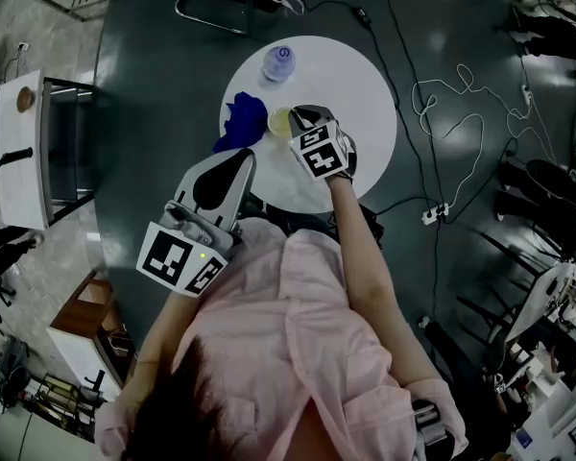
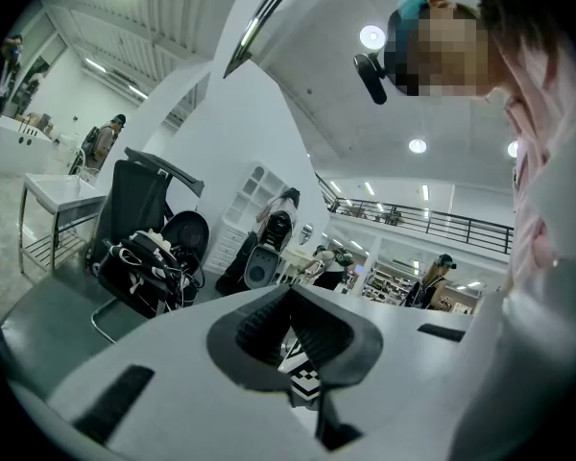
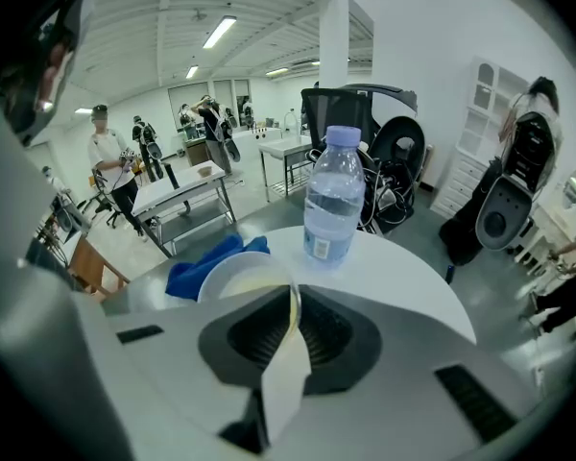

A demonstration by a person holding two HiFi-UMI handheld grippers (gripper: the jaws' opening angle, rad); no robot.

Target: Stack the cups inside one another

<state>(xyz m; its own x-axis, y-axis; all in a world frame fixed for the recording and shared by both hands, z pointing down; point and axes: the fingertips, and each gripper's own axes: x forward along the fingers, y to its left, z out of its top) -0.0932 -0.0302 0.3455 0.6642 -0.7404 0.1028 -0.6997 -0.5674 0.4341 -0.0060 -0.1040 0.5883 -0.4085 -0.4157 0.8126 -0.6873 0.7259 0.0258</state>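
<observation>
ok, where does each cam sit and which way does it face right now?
Head view: on the person's head, looking steeply down at the round table. It shows the pink shirt, both arms, the left gripper and the right gripper.
Left gripper view: rides the left gripper and is tilted up across the room, with no table in view. Jaws together and empty, shirt at right.
Right gripper view: rides the right gripper and faces across the table. Jaws shut on the cup rim.
Shared: the head and right gripper views both show the cup, water bottle and blue cloth.
</observation>
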